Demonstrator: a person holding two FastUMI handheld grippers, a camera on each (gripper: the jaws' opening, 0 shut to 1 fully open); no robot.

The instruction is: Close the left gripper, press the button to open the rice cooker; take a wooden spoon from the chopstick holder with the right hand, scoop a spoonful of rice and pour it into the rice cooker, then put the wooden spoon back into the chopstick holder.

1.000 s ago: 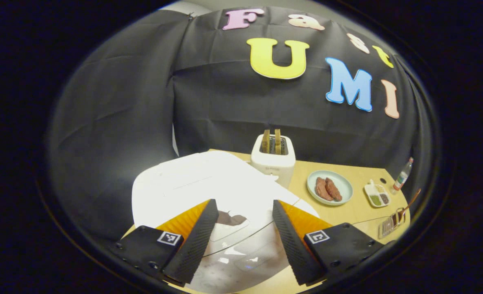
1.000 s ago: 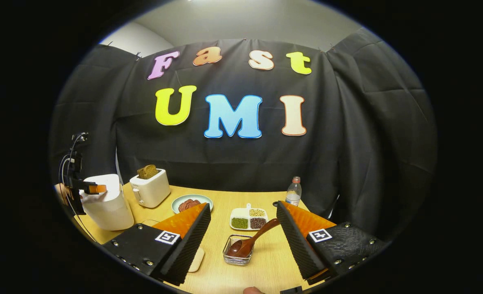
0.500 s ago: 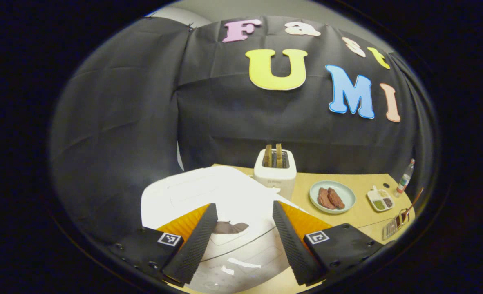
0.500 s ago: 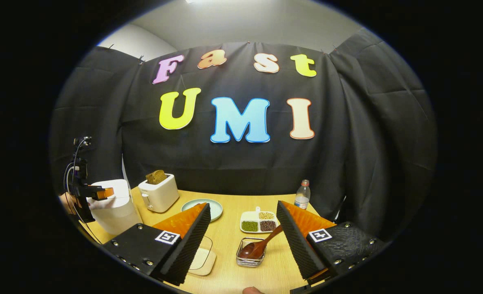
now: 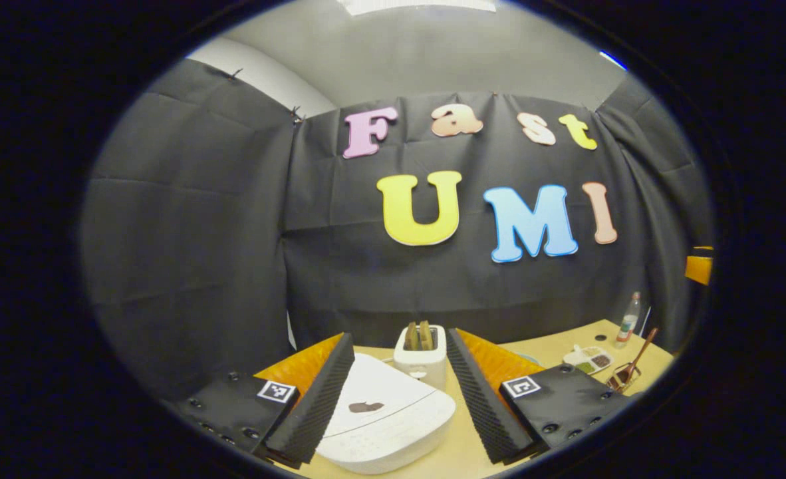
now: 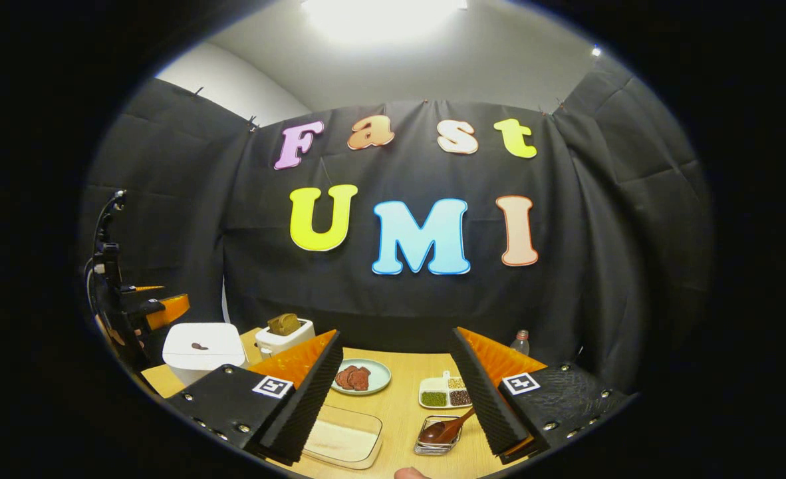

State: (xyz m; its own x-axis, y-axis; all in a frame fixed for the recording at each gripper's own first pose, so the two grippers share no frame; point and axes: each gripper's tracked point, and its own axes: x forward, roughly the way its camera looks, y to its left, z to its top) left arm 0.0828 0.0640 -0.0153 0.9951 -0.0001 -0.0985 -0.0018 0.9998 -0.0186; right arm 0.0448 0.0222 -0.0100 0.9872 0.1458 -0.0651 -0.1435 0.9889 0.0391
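While empty, both jaws gape.

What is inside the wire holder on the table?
A wooden spoon stands in the wire holder, bowl end down and handle leaning out over the rim. The spoon covers the holder's bottom, so anything beneath it cannot be seen.

I see a light wooden table (image 6: pixel 399 412). On it from my right gripper view: white rice cooker (image 6: pixel 203 349) at nine o'clock, toaster (image 6: pixel 285 334) beside it, plate (image 6: pixel 360 377) at centre, divided dish (image 6: pixel 445 392) and bottle (image 6: pixel 519 343) toward two, wire chopstick holder (image 6: pixel 439 436) and clear container (image 6: pixel 340 439) at six.
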